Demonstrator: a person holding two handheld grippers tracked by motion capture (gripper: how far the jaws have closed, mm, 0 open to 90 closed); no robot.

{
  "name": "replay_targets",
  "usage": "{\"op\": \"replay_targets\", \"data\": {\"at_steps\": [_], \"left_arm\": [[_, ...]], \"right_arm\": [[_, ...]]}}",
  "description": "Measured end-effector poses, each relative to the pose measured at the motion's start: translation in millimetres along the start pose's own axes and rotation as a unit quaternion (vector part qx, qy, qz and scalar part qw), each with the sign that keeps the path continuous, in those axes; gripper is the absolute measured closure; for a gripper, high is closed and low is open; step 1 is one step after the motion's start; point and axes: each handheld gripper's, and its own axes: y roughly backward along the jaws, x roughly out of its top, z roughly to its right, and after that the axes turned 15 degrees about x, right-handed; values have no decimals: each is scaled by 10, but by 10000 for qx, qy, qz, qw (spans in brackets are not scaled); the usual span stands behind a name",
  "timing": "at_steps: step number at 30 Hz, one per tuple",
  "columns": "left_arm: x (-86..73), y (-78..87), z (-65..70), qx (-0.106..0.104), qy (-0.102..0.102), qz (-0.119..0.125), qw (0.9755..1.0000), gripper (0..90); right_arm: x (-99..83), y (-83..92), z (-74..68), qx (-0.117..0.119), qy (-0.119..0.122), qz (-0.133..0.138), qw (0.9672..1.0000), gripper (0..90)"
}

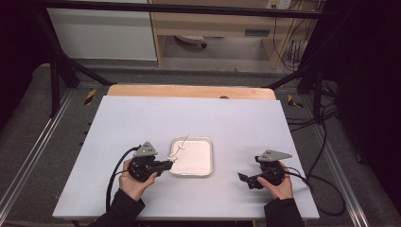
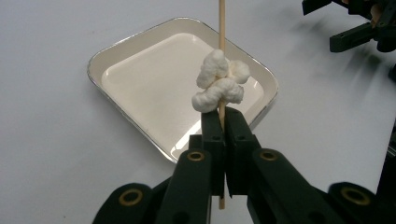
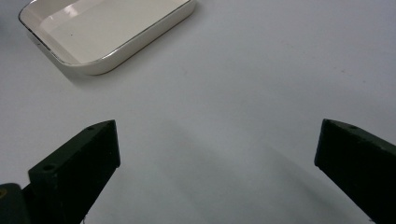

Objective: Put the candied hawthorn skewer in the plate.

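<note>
We've got a pale grey table point(image 1: 142, 123) here, with a strip of bare wood point(image 1: 189, 91) showing along its far edge. Behind it we see a wooden shelf unit point(image 1: 213, 23) with a caster wheel point(image 1: 191, 41) underneath, and a white panel point(image 1: 101, 35) just left of that. A black frame bar point(image 1: 179, 8) runs across the top. Black cables point(image 1: 326, 137) trail over the grey floor point(image 1: 373, 189) on the right, metal rails point(image 1: 33, 156) flank both sides, and there's a yellow-and-black tape marker point(image 1: 90, 96) near the table's far left corner.

Left gripper point(image 2: 223, 122) clamped tight, right gripper point(image 3: 217, 154) wide apart.
</note>
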Motion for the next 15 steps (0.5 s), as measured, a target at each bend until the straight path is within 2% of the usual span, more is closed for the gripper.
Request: {"op": "replay_targets", "data": {"at_steps": [8,15], "left_arm": [[149,-59,9,71,-2,-167,9998,879],[275,-209,30,178,-35,-413,9990,878]], "right_arm": [[-24,19,12,-46,11,-36,10000,8],[-33,15,13,-56,39,-80,9999,8]]}}
